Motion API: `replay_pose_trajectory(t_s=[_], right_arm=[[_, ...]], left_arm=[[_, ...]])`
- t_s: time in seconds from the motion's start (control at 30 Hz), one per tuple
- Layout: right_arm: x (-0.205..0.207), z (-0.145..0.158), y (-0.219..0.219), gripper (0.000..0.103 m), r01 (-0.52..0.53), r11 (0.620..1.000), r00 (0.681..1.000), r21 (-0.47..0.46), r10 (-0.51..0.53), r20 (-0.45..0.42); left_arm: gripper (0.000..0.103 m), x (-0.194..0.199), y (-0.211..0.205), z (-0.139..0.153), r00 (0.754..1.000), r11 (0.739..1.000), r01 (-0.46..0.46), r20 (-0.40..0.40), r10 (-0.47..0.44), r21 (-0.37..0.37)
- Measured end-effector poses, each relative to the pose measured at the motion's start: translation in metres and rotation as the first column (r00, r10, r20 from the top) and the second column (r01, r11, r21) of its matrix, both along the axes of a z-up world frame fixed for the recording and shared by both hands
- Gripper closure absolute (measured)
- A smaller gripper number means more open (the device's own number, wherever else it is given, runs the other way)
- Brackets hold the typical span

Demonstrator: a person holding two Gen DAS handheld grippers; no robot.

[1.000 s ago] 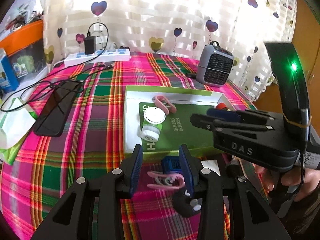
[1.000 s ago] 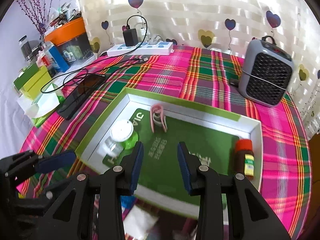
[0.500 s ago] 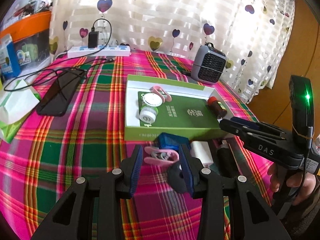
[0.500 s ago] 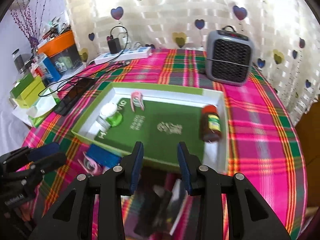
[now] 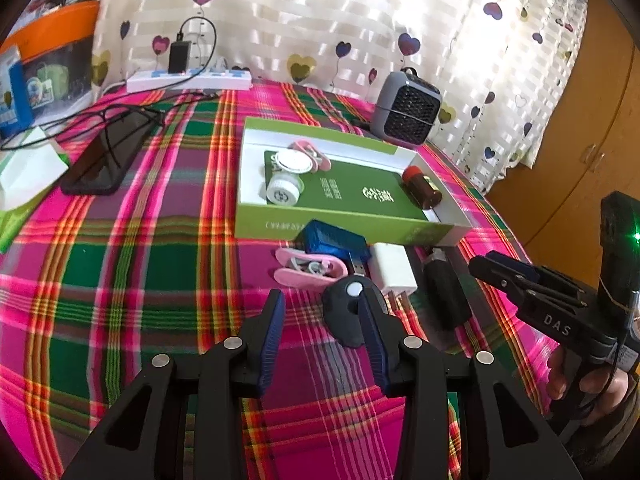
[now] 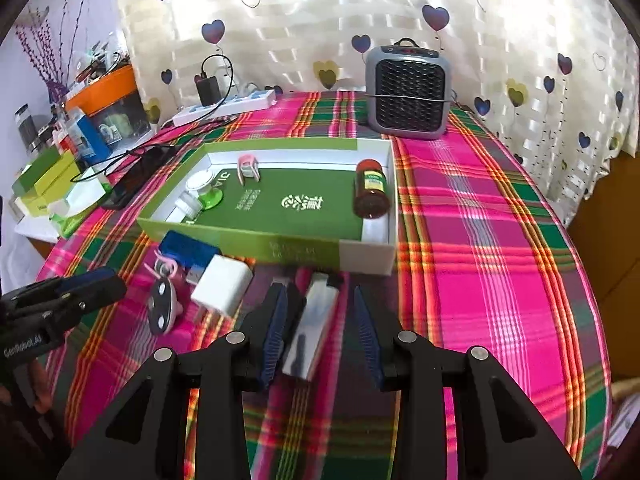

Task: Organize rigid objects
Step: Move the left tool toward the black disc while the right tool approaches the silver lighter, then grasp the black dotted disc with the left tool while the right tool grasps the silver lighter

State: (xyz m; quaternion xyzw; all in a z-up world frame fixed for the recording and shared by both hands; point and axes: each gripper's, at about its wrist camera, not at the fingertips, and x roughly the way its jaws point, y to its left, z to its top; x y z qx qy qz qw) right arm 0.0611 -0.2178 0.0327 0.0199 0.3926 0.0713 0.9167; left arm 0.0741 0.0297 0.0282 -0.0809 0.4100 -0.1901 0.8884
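A green box lid (image 5: 344, 231) (image 6: 280, 250) lies on the plaid table and holds a brown bottle (image 5: 422, 187) (image 6: 371, 190), a white jar (image 5: 283, 190) and a pink clip (image 6: 248, 166). In front of it lie a blue block (image 5: 332, 240), a pink clip (image 5: 310, 270), a white charger (image 5: 391, 268) (image 6: 222, 284), a black oval gadget (image 5: 348, 316) (image 6: 161, 306) and a dark stick (image 5: 446, 290) (image 6: 316, 320). My left gripper (image 5: 322, 334) is open and empty, just short of the oval gadget. My right gripper (image 6: 320, 330) is open with the stick between its fingers, apart from them.
A grey heater (image 6: 410, 92) stands at the back right. A power strip (image 5: 188, 80), cables and a black phone (image 5: 106, 160) lie at the back left. Boxes and an orange bin (image 6: 104, 92) stand beyond the left table edge.
Both grippers have pulled back from over the box lid toward the table's near side. The loose items in front of the lid have come into view.
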Motion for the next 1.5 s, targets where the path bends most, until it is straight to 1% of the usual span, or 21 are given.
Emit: replay_pose_trajectory(t_s=[0.1, 0.2, 0.5, 0.7, 0.83, 0.93, 1.0, 1.03, 1.13, 1.2, 1.33, 1.5], right_arm=[[-0.006, -0.002, -0.003, 0.067, 0.003, 1.0, 1.0, 0.02, -0.003, 0.0], [-0.009, -0.007, -0.004, 0.066, 0.017, 1.0, 1.0, 0.001, -0.017, -0.012], [-0.002, -0.023, 0.003, 0.066, -0.011, 1.0, 0.998, 0.011, 0.012, -0.061], [0.005, -0.027, 0.003, 0.066, -0.002, 1.0, 0.997, 0.007, 0.003, -0.078], [0.008, -0.031, 0.008, 0.066, -0.01, 1.0, 0.997, -0.029, 0.008, -0.083], [0.01, -0.031, 0.013, 0.066, -0.012, 0.996, 0.997, -0.089, 0.004, -0.079], [0.01, -0.031, 0.014, 0.055, -0.001, 0.993, 0.997, -0.121, -0.008, -0.074], [0.01, -0.031, 0.012, 0.054, 0.01, 0.992, 0.997, -0.126, -0.02, -0.074], [0.009, -0.032, 0.001, 0.053, 0.03, 0.996, 0.996, -0.088, -0.038, -0.082], [0.008, -0.031, -0.003, 0.053, 0.045, 0.995, 0.995, -0.093, -0.052, -0.082], [0.007, -0.031, -0.009, 0.053, 0.056, 0.995, 0.995, -0.077, -0.062, -0.082], [0.008, -0.03, -0.01, 0.053, 0.045, 0.997, 0.995, -0.061, -0.05, -0.082]], left_arm=[[0.066, 0.0, -0.002, -0.003, 1.0, 1.0, 0.014, -0.008, -0.014, -0.002], [0.066, 0.0, -0.004, -0.005, 1.0, 1.0, 0.021, -0.017, -0.021, -0.006], [0.065, 0.001, -0.005, -0.008, 0.999, 1.0, 0.024, -0.023, -0.024, -0.003], [0.065, 0.003, -0.007, -0.011, 0.999, 1.0, 0.025, -0.032, -0.025, 0.0], [0.065, 0.005, -0.007, -0.011, 0.999, 1.0, 0.025, -0.036, -0.025, -0.001], [0.065, 0.005, -0.009, -0.011, 0.999, 1.0, 0.026, -0.041, -0.026, -0.001], [0.065, 0.006, -0.011, -0.011, 0.999, 1.0, 0.029, -0.044, -0.029, 0.002], [0.065, 0.006, -0.012, -0.011, 0.998, 0.999, 0.032, -0.045, -0.032, 0.003], [0.064, 0.007, -0.016, -0.014, 0.998, 0.999, 0.038, -0.053, -0.038, 0.006], [0.062, 0.008, -0.018, -0.015, 0.997, 0.999, 0.041, -0.06, -0.04, 0.006], [0.062, 0.01, -0.02, -0.017, 0.997, 0.999, 0.038, -0.071, -0.037, 0.011], [0.061, 0.014, -0.023, -0.019, 0.996, 0.999, 0.04, -0.079, -0.039, 0.015]])
